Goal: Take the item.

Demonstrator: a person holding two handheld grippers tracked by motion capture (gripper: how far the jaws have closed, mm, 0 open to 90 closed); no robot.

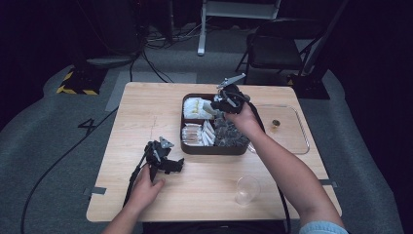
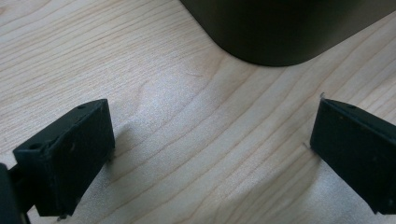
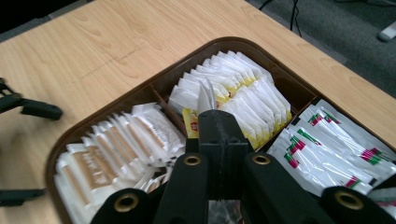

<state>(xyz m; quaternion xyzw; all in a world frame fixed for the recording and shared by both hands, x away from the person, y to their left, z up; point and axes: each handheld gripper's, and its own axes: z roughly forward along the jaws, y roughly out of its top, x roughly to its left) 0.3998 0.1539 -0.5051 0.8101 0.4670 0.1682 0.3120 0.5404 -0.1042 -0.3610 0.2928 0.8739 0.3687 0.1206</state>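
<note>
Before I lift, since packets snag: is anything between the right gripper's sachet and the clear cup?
Nothing visible. The right gripper holds a yellow-and-white sachet above the brown tray; the clear cup stands on bare table.

The person is wearing a light blue short sleeve (image 1: 319, 227) on the right arm. Each hand is carrying a matte black plastic claw: the left claw (image 1: 171, 164) is trailing a black cable (image 1: 132, 180) and bearing a grey three-cornered plate (image 1: 165, 143). The right claw (image 3: 212, 122) is showing brass-ringed screw holes (image 3: 192, 160) on its arms.
</note>
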